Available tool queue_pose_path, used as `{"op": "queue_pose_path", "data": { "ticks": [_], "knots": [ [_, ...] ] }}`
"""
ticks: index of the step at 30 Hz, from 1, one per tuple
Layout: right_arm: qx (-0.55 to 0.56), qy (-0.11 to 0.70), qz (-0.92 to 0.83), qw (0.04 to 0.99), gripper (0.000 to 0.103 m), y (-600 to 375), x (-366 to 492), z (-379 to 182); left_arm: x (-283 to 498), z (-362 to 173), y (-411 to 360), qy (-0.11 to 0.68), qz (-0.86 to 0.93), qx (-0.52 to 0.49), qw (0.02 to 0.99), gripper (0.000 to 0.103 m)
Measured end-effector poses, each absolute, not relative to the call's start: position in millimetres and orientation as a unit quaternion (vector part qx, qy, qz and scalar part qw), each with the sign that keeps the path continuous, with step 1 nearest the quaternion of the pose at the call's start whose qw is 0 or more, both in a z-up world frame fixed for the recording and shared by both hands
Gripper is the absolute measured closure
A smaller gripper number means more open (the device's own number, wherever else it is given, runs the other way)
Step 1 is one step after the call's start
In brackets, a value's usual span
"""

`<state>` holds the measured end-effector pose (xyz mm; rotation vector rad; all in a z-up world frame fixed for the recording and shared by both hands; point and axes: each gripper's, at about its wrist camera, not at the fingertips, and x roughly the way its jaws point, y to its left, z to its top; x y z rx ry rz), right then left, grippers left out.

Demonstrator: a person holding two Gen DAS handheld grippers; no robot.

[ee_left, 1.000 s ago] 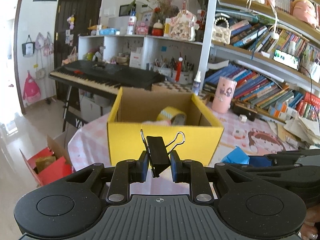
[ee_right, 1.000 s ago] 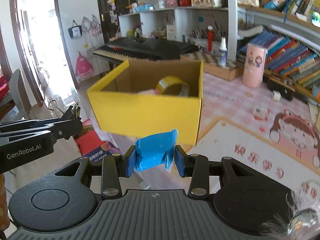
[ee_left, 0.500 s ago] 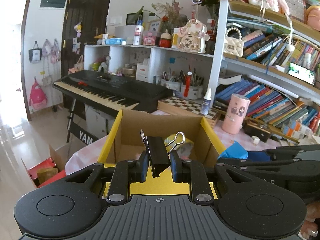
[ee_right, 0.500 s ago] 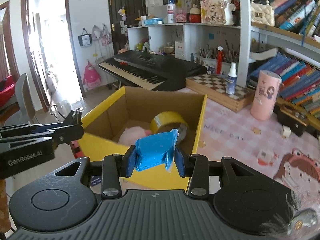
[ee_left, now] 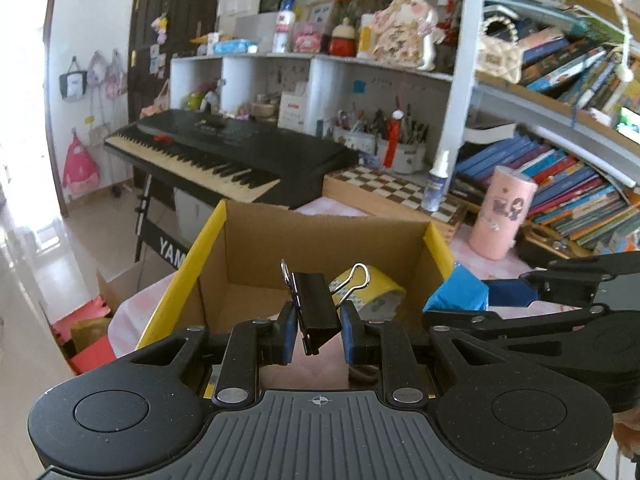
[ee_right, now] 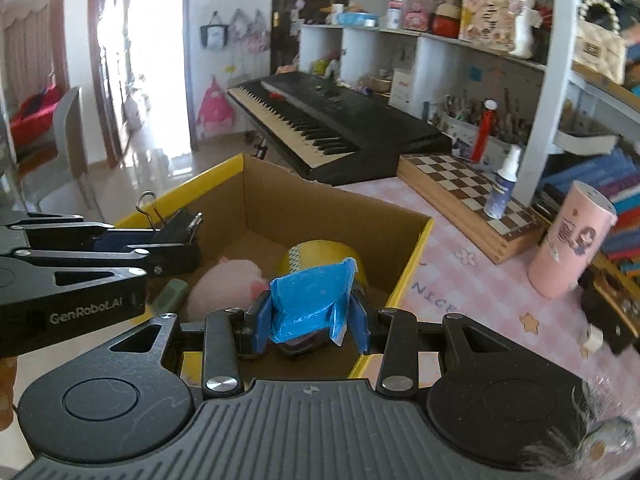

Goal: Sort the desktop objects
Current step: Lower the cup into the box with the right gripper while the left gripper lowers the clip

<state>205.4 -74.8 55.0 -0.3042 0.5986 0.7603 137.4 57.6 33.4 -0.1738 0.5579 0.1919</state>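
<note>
My left gripper (ee_left: 317, 332) is shut on a black binder clip (ee_left: 314, 308) and holds it over the open yellow cardboard box (ee_left: 192, 256). My right gripper (ee_right: 308, 320) is shut on a crumpled blue packet (ee_right: 310, 300), also above the box (ee_right: 416, 248). Inside the box lie a yellow tape roll (ee_right: 320, 256), a pink soft toy (ee_right: 228, 284) and a small green item (ee_right: 170, 294). The left gripper shows in the right wrist view (ee_right: 176, 236), and the right gripper in the left wrist view (ee_left: 480, 300).
The box stands on a pink patterned tablecloth (ee_right: 480, 280). A pink cylinder (ee_right: 568, 244), a chessboard (ee_right: 460, 188) and a spray bottle (ee_right: 502, 188) stand to the right. A black keyboard (ee_left: 224, 152) and bookshelves (ee_left: 560, 160) lie behind.
Both grippers have risen and moved forward from in front of the box's wall to over its open top. Each still holds its object.
</note>
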Motion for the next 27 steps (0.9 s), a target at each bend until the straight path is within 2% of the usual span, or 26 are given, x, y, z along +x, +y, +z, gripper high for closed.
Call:
{"op": "queue_pose_path", "data": {
  "ticks": [8,17,27],
  "knots": [
    [-0.196,0.288,0.391,0.852,0.065,-54,235,45,160,18,66,0.312,0.119,-0.079,0.939,0.082],
    [-0.235,0.334,0.406,0.818,0.065,-34,261,23,171,2,73,0.349,0.128,-0.085,0.924,0.082],
    [-0.269,0.335,0.414,0.803,0.065,-23,263,11,175,-1,75,0.349,0.118,-0.092,0.925,0.081]
  ]
}}
